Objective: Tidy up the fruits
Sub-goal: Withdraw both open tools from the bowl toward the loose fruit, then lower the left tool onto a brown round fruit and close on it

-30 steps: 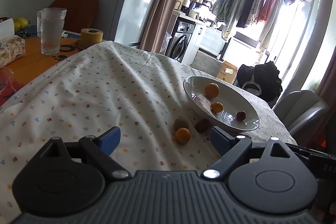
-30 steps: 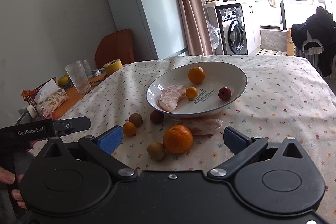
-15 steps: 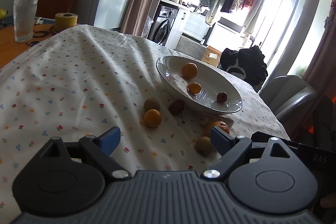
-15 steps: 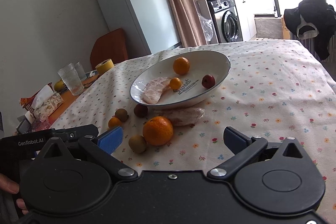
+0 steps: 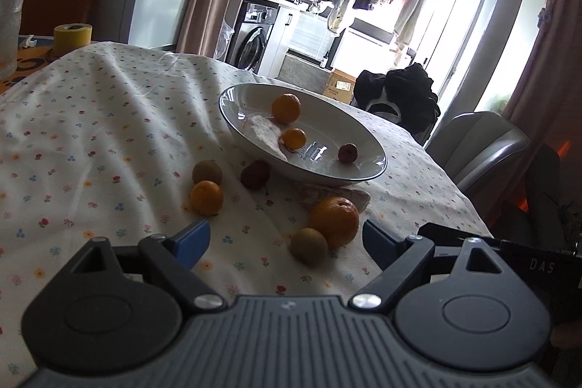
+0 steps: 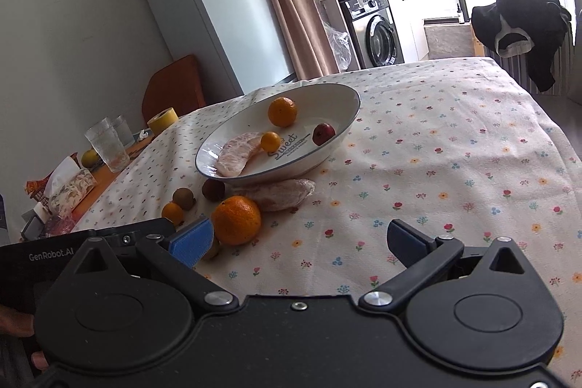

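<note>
Left wrist view showed the left gripper (image 5: 285, 239) with its blue-padded fingers (image 5: 192, 239) spread apart and holding nothing, poised low over a white tablecloth printed with small flowers (image 5: 91, 140). A large orange mandarin (image 5: 334, 218) and a small brown-green round fruit (image 5: 309, 245), touching each other, lay on the cloth just ahead of the gap between the fingers. Farther off lay a small orange citrus fruit (image 5: 206, 197), a second brown-green fruit (image 5: 207, 172) just behind it, and a dark red fruit (image 5: 255, 174) beside the rim of a shallow oval white ceramic dish with a dark edge (image 5: 232, 119). A peeled pale pomelo segment (image 5: 349, 197) lay on the cloth against the near side of the dish. Inside the dish were a medium orange (image 5: 286, 108), a small orange kumquat-like fruit (image 5: 294, 138), a small red fruit (image 5: 347, 153) and another peeled pale segment (image 5: 265, 133). Right wrist view showed the right gripper (image 6: 298, 237) likewise wide open and empty, above the cloth, with the large mandarin just beside its left finger pad (image 6: 192, 239). The dish bore the word "Sweet". A yellow tape roll (image 6: 162, 120), two clear tumblers (image 6: 107, 144) and a patterned tissue box (image 6: 71, 186) stood on the bare wooden part of the table (image 6: 109, 177), well apart from the fruit.
</note>
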A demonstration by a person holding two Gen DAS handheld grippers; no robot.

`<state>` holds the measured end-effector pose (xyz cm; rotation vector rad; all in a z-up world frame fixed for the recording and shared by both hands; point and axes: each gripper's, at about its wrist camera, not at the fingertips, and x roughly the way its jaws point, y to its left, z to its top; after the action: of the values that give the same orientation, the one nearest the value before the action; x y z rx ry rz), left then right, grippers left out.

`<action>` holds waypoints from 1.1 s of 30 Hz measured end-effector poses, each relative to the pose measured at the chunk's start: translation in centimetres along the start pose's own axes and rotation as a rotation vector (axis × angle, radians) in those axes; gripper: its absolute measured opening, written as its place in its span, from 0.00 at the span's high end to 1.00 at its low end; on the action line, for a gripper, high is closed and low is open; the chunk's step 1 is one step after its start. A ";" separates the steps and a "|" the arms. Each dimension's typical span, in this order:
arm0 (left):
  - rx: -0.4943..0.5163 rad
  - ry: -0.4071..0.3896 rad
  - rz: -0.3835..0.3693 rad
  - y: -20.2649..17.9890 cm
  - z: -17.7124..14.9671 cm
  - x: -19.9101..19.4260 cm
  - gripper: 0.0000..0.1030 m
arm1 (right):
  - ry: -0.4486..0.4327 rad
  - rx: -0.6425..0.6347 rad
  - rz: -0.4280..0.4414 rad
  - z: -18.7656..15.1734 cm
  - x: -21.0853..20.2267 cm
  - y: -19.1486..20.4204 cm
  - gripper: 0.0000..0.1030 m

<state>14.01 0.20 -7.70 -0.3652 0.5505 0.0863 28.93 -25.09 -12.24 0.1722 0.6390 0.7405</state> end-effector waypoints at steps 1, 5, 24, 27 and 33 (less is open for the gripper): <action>-0.003 0.003 -0.004 -0.1 -0.1 0.3 0.15 | 0.000 0.001 0.001 0.0 0.0 -0.1 0.00; 0.012 0.031 -0.006 -0.8 -0.3 1.6 0.32 | 0.002 0.016 0.005 0.0 0.1 -0.5 0.00; -0.037 0.055 -0.071 -0.3 -0.7 2.8 0.77 | 0.036 -0.019 0.066 0.1 1.6 1.5 0.00; -0.047 0.049 -0.067 0.2 -0.7 2.4 0.77 | 0.042 -0.031 0.068 0.2 2.1 2.3 0.00; -0.069 0.028 -0.061 1.5 -0.5 1.3 0.77 | 0.057 -0.050 0.069 0.2 3.0 3.5 0.00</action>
<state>14.65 1.36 -9.24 -0.4507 0.5648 0.0413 28.73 -20.43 -12.21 0.1284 0.6708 0.8294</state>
